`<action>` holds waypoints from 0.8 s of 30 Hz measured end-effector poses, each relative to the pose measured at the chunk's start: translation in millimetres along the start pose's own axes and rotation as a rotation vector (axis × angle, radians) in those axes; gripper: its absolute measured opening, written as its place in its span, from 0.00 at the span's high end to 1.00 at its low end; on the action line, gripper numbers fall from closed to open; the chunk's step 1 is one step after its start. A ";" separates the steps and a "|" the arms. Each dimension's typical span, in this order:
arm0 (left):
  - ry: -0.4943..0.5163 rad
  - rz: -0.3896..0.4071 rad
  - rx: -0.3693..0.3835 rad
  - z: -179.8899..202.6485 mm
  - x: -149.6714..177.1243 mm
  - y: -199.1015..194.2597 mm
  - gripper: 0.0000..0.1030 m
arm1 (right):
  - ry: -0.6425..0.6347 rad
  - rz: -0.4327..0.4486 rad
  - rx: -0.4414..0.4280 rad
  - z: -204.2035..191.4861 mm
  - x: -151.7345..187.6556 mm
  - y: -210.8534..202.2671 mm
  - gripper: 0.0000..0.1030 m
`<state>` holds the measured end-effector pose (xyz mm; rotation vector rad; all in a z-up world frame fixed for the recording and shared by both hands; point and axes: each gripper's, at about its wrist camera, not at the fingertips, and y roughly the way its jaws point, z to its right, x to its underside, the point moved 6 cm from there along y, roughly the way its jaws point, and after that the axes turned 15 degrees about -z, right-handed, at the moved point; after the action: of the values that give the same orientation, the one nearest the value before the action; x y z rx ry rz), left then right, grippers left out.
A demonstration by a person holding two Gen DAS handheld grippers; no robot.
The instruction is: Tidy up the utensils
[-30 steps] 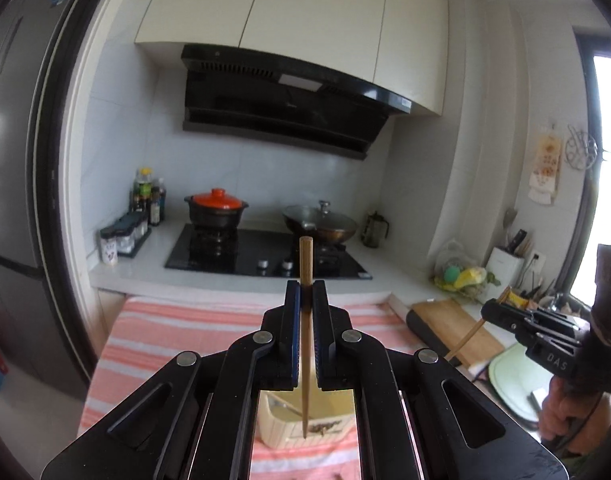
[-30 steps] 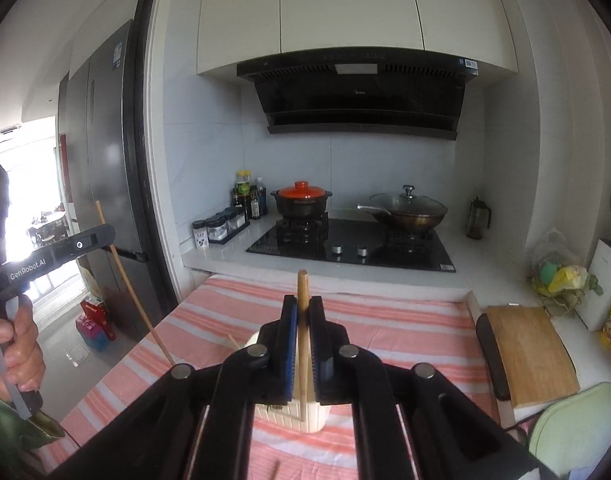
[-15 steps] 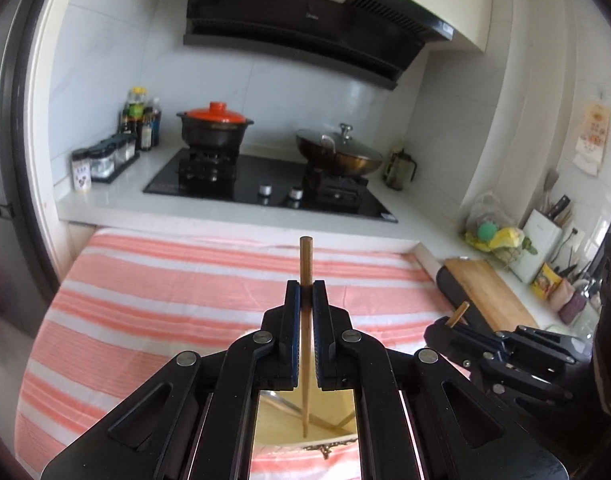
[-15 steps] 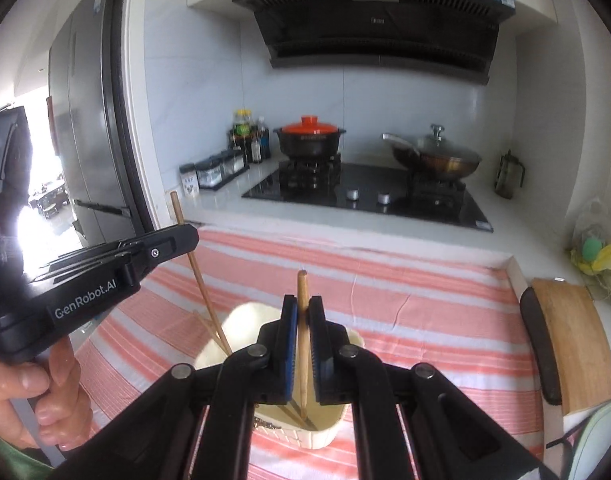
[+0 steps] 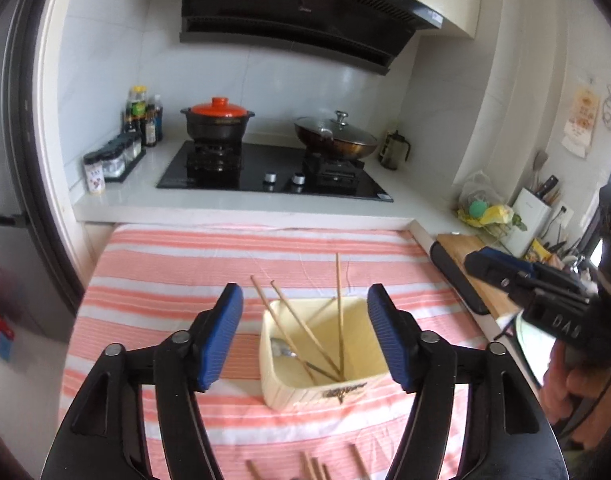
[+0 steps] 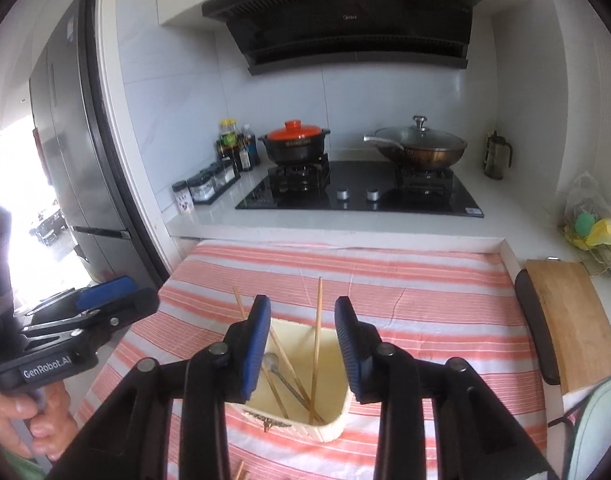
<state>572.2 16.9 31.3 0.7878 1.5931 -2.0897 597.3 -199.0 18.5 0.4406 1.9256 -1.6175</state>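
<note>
A cream utensil holder stands on the striped cloth and holds several wooden chopsticks and a metal spoon. It also shows in the right wrist view with the chopsticks leaning in it. My left gripper is open and empty just above the holder. My right gripper is open and empty over the holder too. More chopsticks lie loose on the cloth near the front edge.
The red-and-white striped cloth covers the table. A wooden cutting board lies at the right. Behind are a stove with an orange-lidded pot and a wok, and spice jars.
Both grippers were shut on a chopstick each. They lowered over the holder and opened, and the chopsticks now stand in the holder.
</note>
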 end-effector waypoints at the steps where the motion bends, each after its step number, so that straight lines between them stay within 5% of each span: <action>1: 0.017 0.002 -0.007 -1.7 12.8 -17.5 0.24 | -0.007 0.019 -0.001 -1.7 6.4 -19.3 0.57; 8: 0.096 -0.120 -0.055 -6.6 164.2 -59.5 0.14 | -0.093 0.010 0.059 -3.4 128.6 -87.1 0.51; 15: -0.048 -0.162 -0.097 -2.9 319.5 -37.8 0.14 | -0.042 0.066 0.265 -3.4 303.1 -90.3 0.51; 19: -0.124 -0.215 -0.103 -4.8 352.5 -23.7 0.14 | 0.062 0.034 0.272 4.8 367.2 -84.0 0.51; 24: -0.122 -0.210 -0.101 -1.0 350.9 -21.3 0.14 | 0.034 -0.029 0.297 10.5 390.7 -73.9 0.51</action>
<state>291.4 32.5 -179.7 0.4676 1.7626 -2.1334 252.3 -269.0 -166.8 0.5633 1.7273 -1.9353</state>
